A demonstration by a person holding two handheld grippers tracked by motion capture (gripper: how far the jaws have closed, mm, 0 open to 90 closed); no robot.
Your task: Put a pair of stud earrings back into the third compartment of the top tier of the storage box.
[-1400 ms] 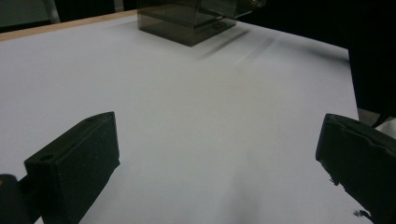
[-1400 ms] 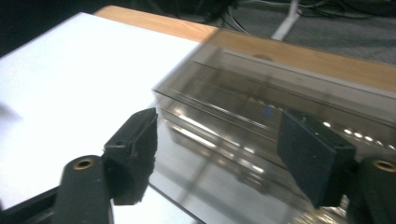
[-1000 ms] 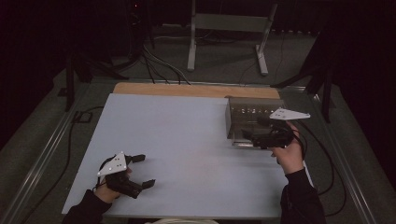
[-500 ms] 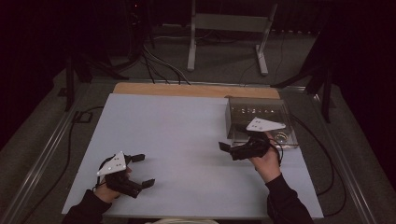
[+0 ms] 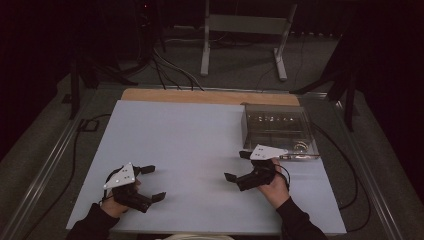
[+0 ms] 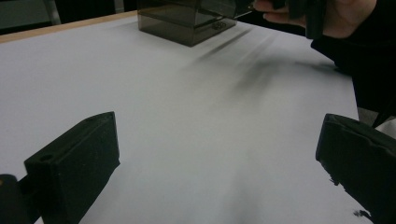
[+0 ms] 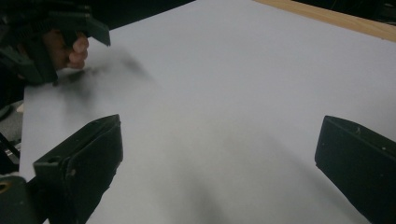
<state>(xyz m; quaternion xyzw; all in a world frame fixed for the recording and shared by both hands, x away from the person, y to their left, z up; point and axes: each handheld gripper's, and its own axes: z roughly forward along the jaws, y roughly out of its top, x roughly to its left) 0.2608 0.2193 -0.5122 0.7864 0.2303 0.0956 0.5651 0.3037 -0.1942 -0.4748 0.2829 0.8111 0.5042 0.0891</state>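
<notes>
One box: a smoky clear plastic box (image 5: 278,131) stood at the table's (image 5: 190,150) far right.
Bearing: beyond the right gripper (image 5: 238,166), just past it.
Right gripper: jaws wide apart, holding nothing.
Left gripper (image 5: 152,183): spread, empty, much farther off.

We see a dim room with a black background; the pale surface (image 5: 200,150) is the brightest area, evenly lit from above, no glare. Soft smeared shadows lie on it in both gripper views. Near jaws look slightly soft, and the far hand is motion-blurred.
</notes>
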